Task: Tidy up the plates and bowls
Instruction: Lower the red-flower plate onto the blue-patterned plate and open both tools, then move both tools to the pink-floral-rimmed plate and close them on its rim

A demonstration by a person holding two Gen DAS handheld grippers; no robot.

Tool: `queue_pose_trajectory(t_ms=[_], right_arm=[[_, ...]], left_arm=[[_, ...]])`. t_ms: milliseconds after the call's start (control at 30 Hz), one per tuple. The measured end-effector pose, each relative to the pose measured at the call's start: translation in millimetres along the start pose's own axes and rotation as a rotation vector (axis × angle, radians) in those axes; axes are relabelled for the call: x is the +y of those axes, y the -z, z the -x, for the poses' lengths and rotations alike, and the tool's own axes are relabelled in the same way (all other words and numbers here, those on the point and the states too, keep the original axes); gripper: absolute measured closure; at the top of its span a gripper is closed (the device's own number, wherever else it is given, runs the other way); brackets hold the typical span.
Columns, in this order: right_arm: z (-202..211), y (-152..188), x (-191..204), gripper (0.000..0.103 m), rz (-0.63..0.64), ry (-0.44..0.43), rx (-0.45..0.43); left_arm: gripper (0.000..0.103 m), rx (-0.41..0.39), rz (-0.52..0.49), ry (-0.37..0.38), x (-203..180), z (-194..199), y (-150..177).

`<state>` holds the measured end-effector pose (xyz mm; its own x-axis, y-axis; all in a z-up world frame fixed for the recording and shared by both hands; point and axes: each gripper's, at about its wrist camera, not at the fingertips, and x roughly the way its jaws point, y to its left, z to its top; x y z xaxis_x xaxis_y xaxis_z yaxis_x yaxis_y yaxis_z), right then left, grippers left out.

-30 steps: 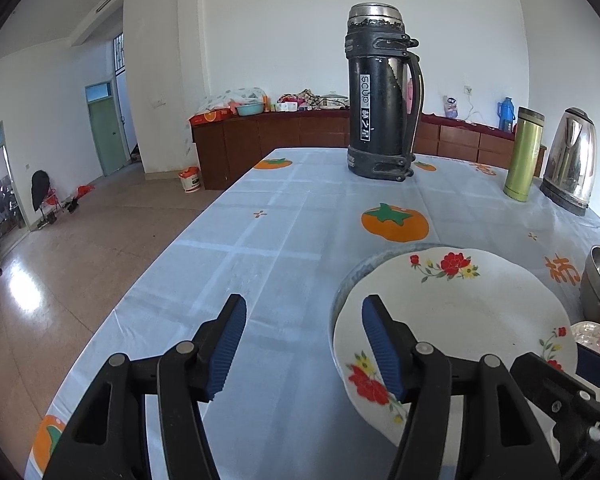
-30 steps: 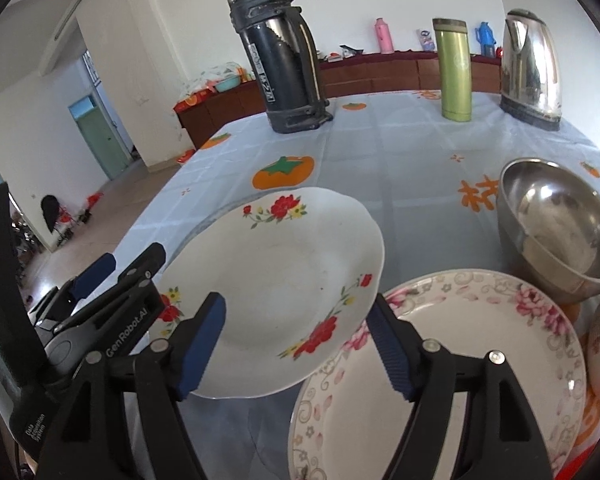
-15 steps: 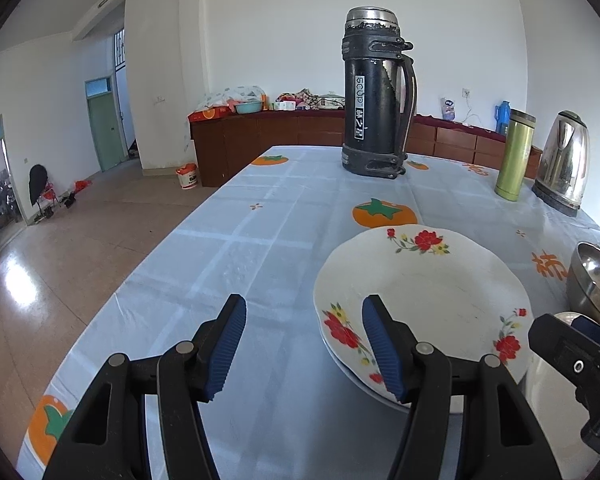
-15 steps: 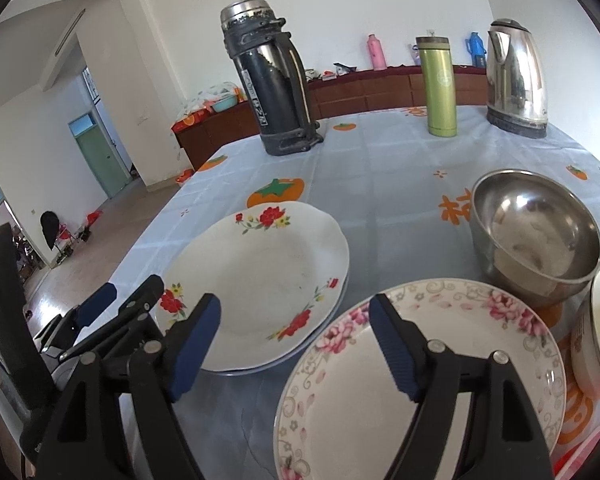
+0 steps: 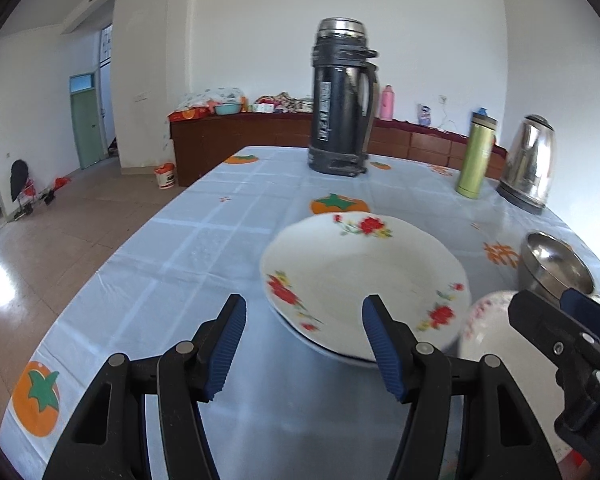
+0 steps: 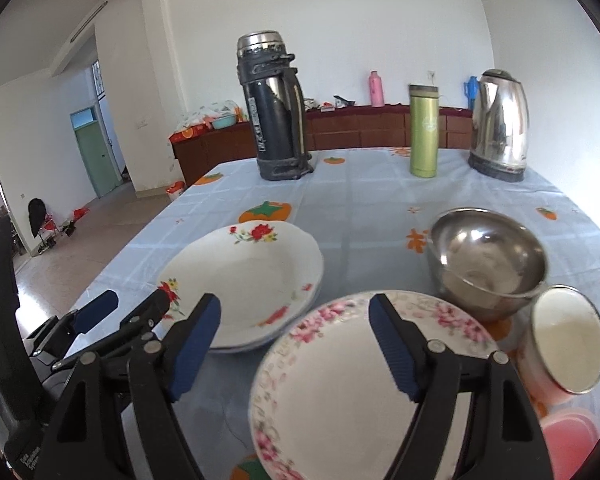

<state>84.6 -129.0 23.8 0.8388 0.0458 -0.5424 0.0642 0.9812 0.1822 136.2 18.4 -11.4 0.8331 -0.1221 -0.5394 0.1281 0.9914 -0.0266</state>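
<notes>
Sorting step: I am between grips now, nothing in my tongs; plates and bowls are not yet in one order.
Red-flower plate (image 5: 364, 280): lies on the table (image 5: 204, 248), w/ a second rim visible under it, so prob. already a stack of two.
Pink-rim plate (image 6: 364, 384): lies alone, just beside the stack, in front of my right tongs.
Steel bowl (image 6: 488, 260): upright, behind the pink-rim plate, near its far edge.
Small cup-like bowl (image 6: 564, 336): tilted, at the right of the steel bowl; I cannot tell if they touch.
Left tongs (image 5: 302, 344): wide, empty; the right-side pad is over the near rim of the red-flower plate, the left-side pad over bare cloth.
Right tongs (image 6: 294, 340): wide, empty; jaws stand above the pink-rim plate, not pressing it.
Pose: both tongs point fwd and slant down to the table, side by side, left tongs visible at the lower left of the right wrist view.
Next move, my guess: take the pink-rim plate by its near rim. This needs a lower approach, one pad under the rim, one on top, then lift level so it does not slip.
</notes>
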Motion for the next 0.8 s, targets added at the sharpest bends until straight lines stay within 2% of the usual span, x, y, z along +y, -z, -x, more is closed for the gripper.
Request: queue_pose_trajectory(t_ms=[133, 200, 267, 367, 533, 600, 800], right_arm=[[12, 6, -17, 0.025, -0.040, -0.005, 0.009], [21, 9, -29, 0.030, -0.078, -0.020, 0.018], [27, 10, -39, 0.042, -0.090, -0.025, 0.034], [30, 13, -55, 0.049, -0.090, -0.015, 0.096], [29, 15, -83, 0.049, -0.125, -0.029, 0.199], [29, 14, -90, 0.053, -0.127, -0.034, 0.234], [18, 8, -104, 0.056, -0.112, -0.075, 0.355]], left_arm=[[0.040, 0.017, -0.013, 0.028, -14, 5, 5], [0.040, 0.025, -0.015, 0.041, -19, 7, 7], [0.040, 0.032, -0.021, 0.059, -24, 9, 9], [0.040, 0.040, -0.044, 0.071, -32, 11, 12], [0.040, 0.082, -0.027, 0.102, -38, 9, 15], [0.040, 0.098, -0.023, 0.113, -40, 8, 16], [0.040, 0.138, -0.013, 0.105, -47, 5, 20]])
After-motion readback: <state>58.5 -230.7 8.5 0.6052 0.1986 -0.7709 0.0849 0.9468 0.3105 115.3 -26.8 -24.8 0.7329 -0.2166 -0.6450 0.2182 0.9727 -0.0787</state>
